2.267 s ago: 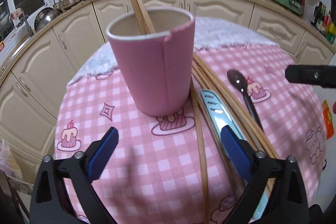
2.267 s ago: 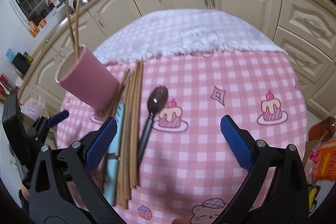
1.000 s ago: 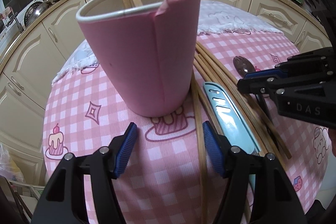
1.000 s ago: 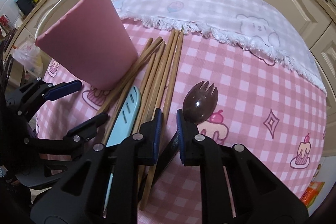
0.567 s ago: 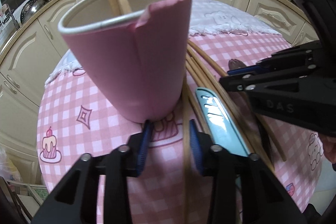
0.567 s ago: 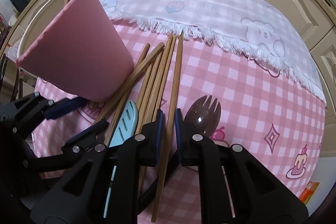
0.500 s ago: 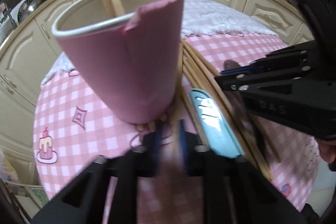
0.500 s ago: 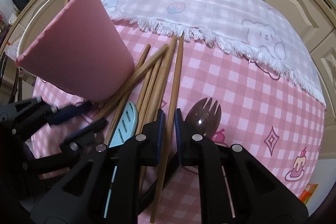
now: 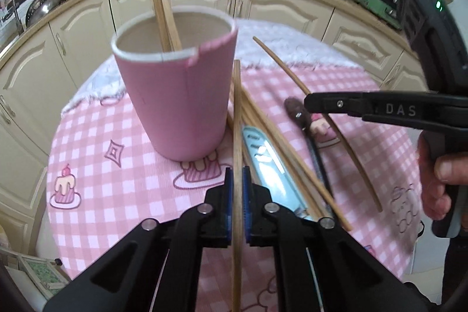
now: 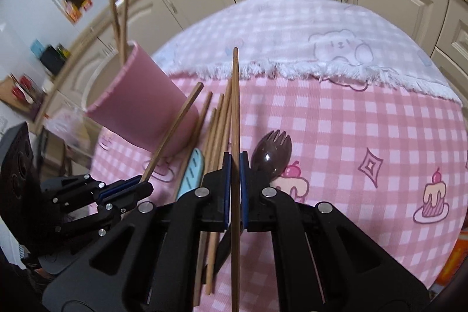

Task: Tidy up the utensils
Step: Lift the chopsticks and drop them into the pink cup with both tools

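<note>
A pink cup (image 9: 175, 95) (image 10: 137, 110) stands on the table with two chopsticks (image 9: 162, 5) leaning inside it. My left gripper (image 9: 237, 186) (image 10: 144, 186) is shut on one wooden chopstick (image 9: 237, 122), which is raised off the cloth right beside the cup. My right gripper (image 10: 235, 171) (image 9: 310, 105) is shut on another chopstick (image 10: 235, 95), also lifted and pointing at the table's far edge. Several more chopsticks (image 10: 218, 125), a light blue utensil (image 9: 263, 154) (image 10: 191, 171) and a dark spork (image 10: 273, 151) (image 9: 298, 113) lie between the two grippers.
A pink checked tablecloth (image 10: 351, 136) covers the round table, with a white fringed cloth (image 10: 292, 28) on its far part. Cream kitchen cabinets (image 9: 278, 8) stand behind. A person's hand (image 9: 441, 174) holds the right gripper's handle.
The left jaws went from open to shut on a chopstick, and the right jaws tightened on theirs. Both chopsticks have risen off the pile, their far ends tilted up.
</note>
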